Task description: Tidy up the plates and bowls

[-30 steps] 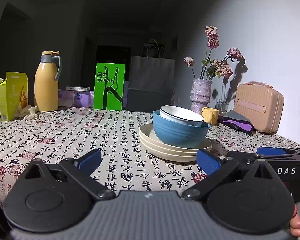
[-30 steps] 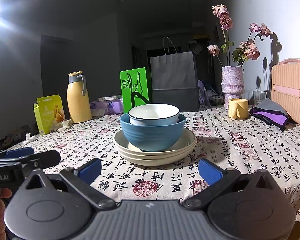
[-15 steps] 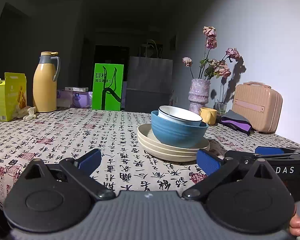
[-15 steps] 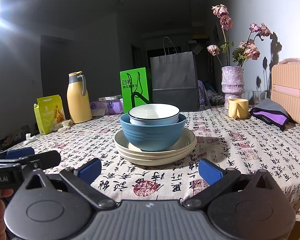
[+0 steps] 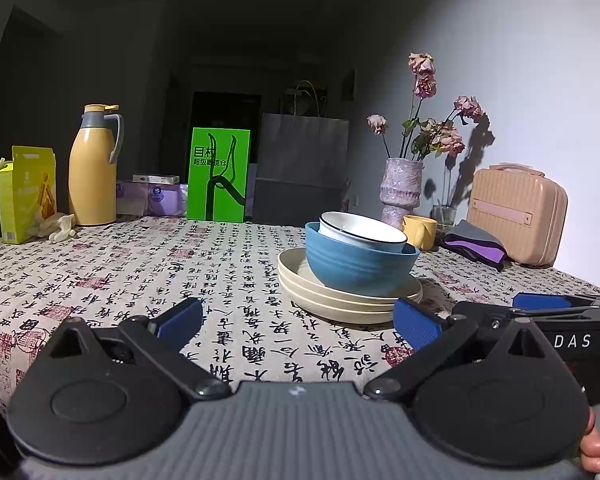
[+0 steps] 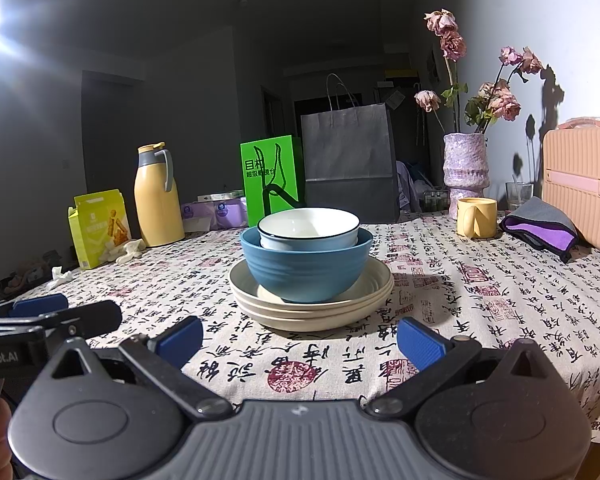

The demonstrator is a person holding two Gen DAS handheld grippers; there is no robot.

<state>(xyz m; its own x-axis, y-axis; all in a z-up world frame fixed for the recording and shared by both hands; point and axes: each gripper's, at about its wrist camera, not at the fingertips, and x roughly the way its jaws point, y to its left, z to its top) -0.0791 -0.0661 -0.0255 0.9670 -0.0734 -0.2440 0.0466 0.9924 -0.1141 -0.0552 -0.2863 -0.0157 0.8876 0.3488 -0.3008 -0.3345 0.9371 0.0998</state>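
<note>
Nested to save space, the white black-rimmed bowl (image 6: 308, 226) sits inside the ribbed blue bowl (image 6: 305, 268) atop the stacked cream plates (image 6: 312, 306), while the left gripper (image 5: 296, 318) and right gripper (image 6: 300, 338) hover spread and empty just before that stack.

I count three cream plates (image 6: 312, 312) stacked on my table, and two bowls nested on top: one blue bowl (image 6: 306, 268) and one white bowl (image 6: 309, 227) inside it. Toward the far edge I see one yellow thermos (image 6: 156, 196), one yellow carton (image 6: 98, 228), one green sign (image 6: 270, 178), one grey paper bag (image 6: 350, 160), one vase (image 6: 466, 168), one yellow mug (image 6: 476, 217), one glass (image 6: 519, 191), one folded cloth (image 6: 540, 226) and one pink case (image 6: 582, 184).
</note>
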